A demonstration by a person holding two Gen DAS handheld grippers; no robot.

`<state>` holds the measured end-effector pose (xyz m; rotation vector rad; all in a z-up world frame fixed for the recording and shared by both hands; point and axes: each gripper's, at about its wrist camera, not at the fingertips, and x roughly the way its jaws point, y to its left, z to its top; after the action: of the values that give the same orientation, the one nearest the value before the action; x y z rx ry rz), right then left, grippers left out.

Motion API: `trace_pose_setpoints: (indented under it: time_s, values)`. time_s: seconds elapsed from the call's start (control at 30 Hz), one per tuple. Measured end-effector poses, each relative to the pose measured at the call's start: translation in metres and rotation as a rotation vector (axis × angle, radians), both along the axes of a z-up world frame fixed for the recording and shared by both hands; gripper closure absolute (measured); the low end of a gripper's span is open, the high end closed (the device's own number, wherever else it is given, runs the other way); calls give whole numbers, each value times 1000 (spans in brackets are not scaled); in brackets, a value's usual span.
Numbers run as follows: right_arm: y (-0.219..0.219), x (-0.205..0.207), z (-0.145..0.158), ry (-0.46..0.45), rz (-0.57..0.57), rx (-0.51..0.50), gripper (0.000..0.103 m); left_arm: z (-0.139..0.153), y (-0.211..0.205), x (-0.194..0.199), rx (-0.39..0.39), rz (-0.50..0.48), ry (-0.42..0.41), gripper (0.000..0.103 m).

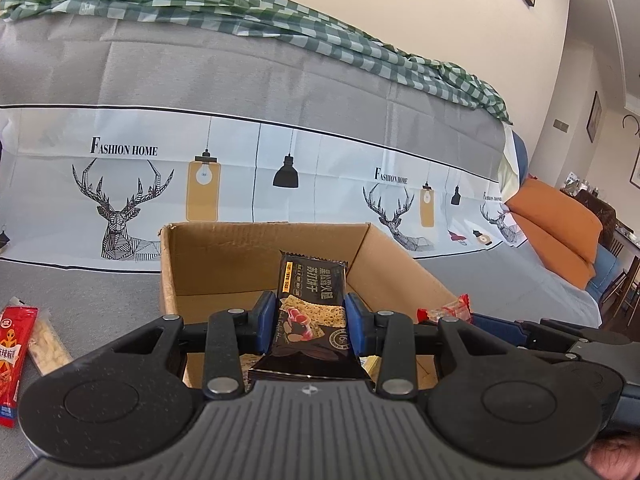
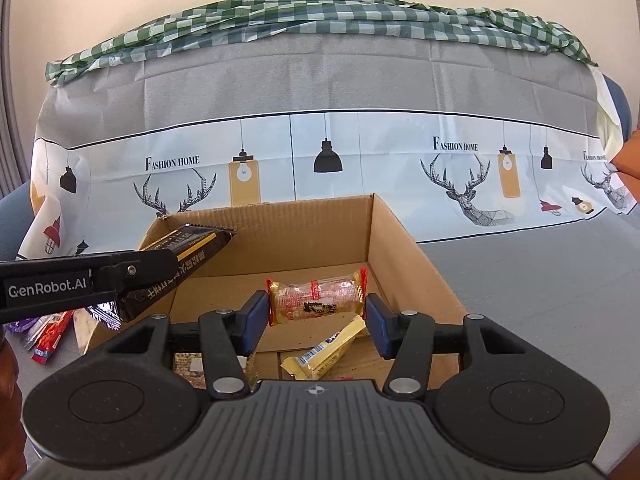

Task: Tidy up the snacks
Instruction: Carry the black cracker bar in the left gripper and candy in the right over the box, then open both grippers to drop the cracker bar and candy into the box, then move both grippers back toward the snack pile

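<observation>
Left wrist view has the left gripper clamped on a black cracker packet, its blue pads pressing both long edges, the packet standing upright over the open cardboard box. At nine o'clock from the box, a red snack packet and a pale snack bag lie on the grey cloth. At three o'clock the tip of the right gripper's load, a red-ended wrapper, peeks in.

Right wrist view shows the right gripper clamped across the ends of a clear roll of snacks with red and gold ends, held level above the box floor. Beneath it, at six o'clock, a yellow bar lies tilted inside the box. A deer-and-lamp printed sheet hangs behind, at twelve o'clock, with a green checked cloth bunched along its top.
</observation>
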<state>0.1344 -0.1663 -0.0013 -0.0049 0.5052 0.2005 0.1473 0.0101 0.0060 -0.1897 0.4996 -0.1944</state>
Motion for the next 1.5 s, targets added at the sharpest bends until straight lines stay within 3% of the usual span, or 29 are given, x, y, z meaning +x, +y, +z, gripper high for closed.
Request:
trace_pose_setpoints:
  time_s: [0.33, 0.4, 0.43, 0.47, 0.63, 0.73, 0.93, 1.13, 1.23, 1.4, 1.5]
  values:
    - [3, -2, 4, -39, 7, -6, 48, 0, 0, -2, 4, 4, -8, 62]
    - [3, -3, 4, -45, 8, -2, 44, -1, 0, 0, -7, -10, 3, 62]
    - [2, -2, 4, -47, 3, 2, 35, -2, 0, 1, -12, -17, 15, 62]
    - [2, -2, 4, -47, -6, 1, 26, -3, 0, 2, -7, -7, 19, 59]
    - [-5, 1, 4, -37, -60, 26, 19, 0, 10, 2, -18, 31, 10, 23]
    - [-2, 1, 4, -35, -73, 25, 16, 2, 17, -3, 16, 75, -13, 19]
    - [12, -4, 6, -47, -68, 27, 14, 5, 39, -20, 79, 142, -68, 18]
    - [39, -16, 11, -58, -44, 62, 14, 6, 72, -40, 105, 243, -38, 17]
    - [56, -24, 12, -63, -23, 73, 14, 8, 91, -50, 92, 250, -18, 17]
    - [87, -38, 12, -68, 35, 74, 14, 10, 118, -65, 128, 262, 5, 18]
    - [102, -43, 12, -75, 71, 79, 14, 8, 135, -70, 161, 276, 32, 24]
